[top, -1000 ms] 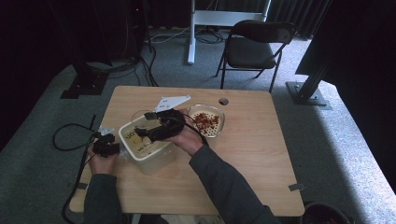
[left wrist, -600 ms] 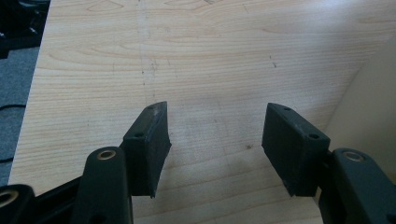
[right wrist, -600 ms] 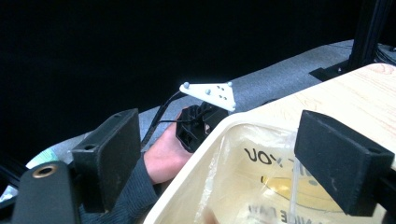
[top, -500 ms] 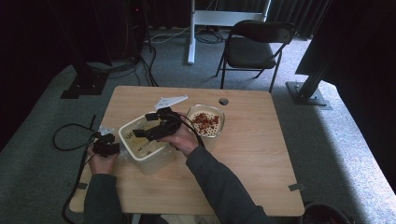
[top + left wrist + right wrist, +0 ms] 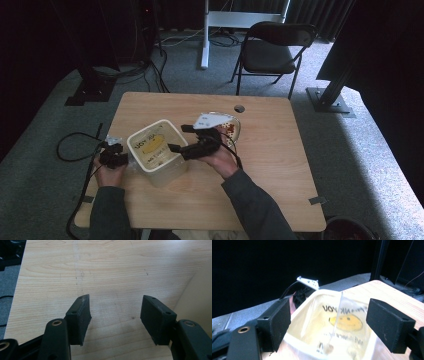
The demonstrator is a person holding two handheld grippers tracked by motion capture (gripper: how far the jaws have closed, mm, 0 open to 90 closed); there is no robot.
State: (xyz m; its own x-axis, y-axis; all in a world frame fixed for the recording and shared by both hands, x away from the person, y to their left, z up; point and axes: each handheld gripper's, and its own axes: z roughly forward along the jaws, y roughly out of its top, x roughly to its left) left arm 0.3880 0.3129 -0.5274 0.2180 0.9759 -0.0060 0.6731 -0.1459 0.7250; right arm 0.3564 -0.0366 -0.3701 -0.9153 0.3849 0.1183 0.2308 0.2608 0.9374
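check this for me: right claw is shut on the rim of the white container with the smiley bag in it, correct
Not quite. The right claw is open, its jaws standing wide apart and pressing on nothing; the right gripper view shows this. The white container does hold the smiley bag.

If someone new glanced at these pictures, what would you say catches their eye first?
Probably the white tub on the left half of the wooden table, lined with a clear bag printed with a yellow smiley. Next, the right tool, jaws open, at the tub's right rim, and the left tool, also open, low by its left side. Behind the right hand lies a plate of reddish bits.
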